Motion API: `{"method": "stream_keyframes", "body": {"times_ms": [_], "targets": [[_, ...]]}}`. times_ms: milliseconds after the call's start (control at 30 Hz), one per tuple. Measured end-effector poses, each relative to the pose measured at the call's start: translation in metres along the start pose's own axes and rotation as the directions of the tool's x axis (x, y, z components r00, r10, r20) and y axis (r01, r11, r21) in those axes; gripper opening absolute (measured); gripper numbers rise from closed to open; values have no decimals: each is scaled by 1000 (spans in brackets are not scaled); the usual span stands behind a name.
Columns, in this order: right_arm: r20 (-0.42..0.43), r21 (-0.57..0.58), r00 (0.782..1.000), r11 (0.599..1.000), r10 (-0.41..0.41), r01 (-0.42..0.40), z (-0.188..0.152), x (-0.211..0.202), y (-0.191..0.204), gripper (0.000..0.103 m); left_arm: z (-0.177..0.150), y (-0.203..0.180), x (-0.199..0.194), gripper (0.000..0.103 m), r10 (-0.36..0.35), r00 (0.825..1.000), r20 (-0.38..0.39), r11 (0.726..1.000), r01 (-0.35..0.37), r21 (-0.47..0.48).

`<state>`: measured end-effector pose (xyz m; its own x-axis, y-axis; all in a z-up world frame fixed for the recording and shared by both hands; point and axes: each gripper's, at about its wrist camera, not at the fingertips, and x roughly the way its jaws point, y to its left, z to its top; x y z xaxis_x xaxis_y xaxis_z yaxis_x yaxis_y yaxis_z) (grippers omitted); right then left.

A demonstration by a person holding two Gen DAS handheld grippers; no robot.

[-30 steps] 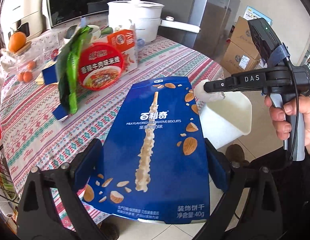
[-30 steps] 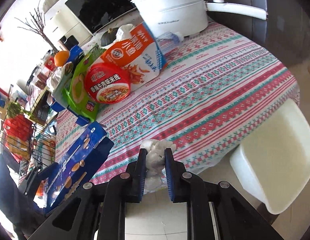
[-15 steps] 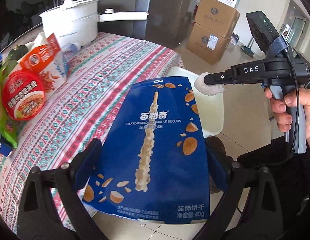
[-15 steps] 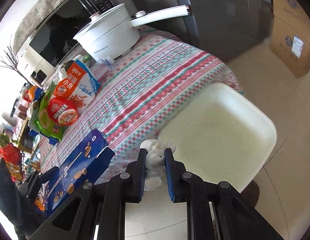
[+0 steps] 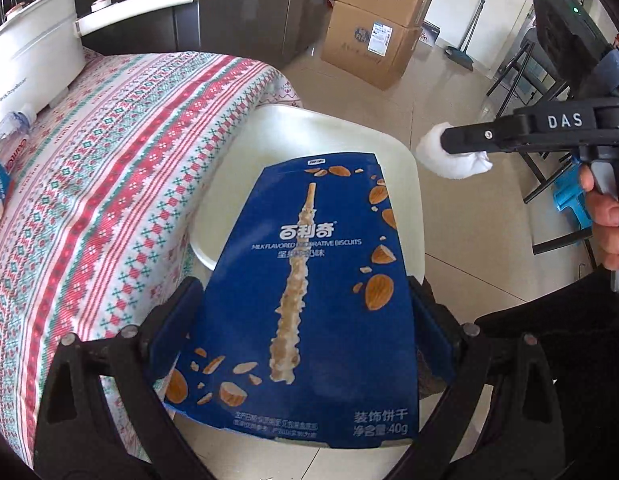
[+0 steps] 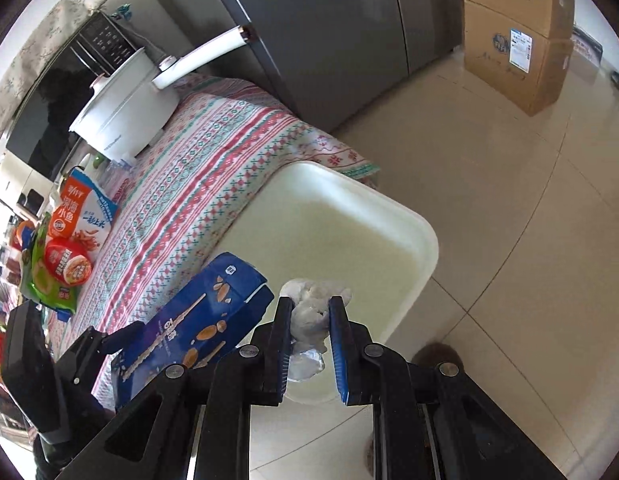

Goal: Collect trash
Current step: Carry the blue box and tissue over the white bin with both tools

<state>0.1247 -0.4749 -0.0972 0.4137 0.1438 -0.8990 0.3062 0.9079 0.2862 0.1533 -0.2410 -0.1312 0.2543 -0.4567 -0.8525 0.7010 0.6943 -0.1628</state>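
Observation:
My left gripper [image 5: 305, 300] is shut on a flat blue biscuit box [image 5: 309, 292], held by its two side edges above the near rim of a cream-white bin [image 5: 337, 132] that stands on the floor beside the table. That box [image 6: 193, 324] and the left gripper [image 6: 109, 340] also show at the lower left of the right wrist view. My right gripper [image 6: 309, 312] is shut on a crumpled white tissue [image 6: 309, 312] over the bin's [image 6: 333, 220] near edge. Seen from the left wrist view, the right gripper [image 5: 449, 140] holds the tissue [image 5: 453, 156] just past the bin's right rim.
The table with its patterned cloth [image 5: 109, 160] lies left of the bin. On it stand a white pot with a long handle [image 6: 125, 108], an orange-white snack bag [image 6: 81, 212], a red-lidded cup [image 6: 67, 260] and a green bag [image 6: 41, 280]. Stacked cardboard boxes [image 5: 377, 20] stand on the tiled floor.
Both grippers have swung to the right, off the table and over the white bin. The box and the tissue stayed gripped throughout.

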Motion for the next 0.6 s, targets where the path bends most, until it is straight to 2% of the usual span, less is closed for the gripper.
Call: {"method": "stream_keyframes", "body": {"times_ms": [267,600], "targets": [[-14,11,999,999,-41,41,-2,9,-7,19,6,11,14,99,-12,1000,-24,1000,12,-18],[-29,-7,997,998,-68,68,-2,22,10,19,3,33,-36,102,52,999,6,995,-51,-80]]}}
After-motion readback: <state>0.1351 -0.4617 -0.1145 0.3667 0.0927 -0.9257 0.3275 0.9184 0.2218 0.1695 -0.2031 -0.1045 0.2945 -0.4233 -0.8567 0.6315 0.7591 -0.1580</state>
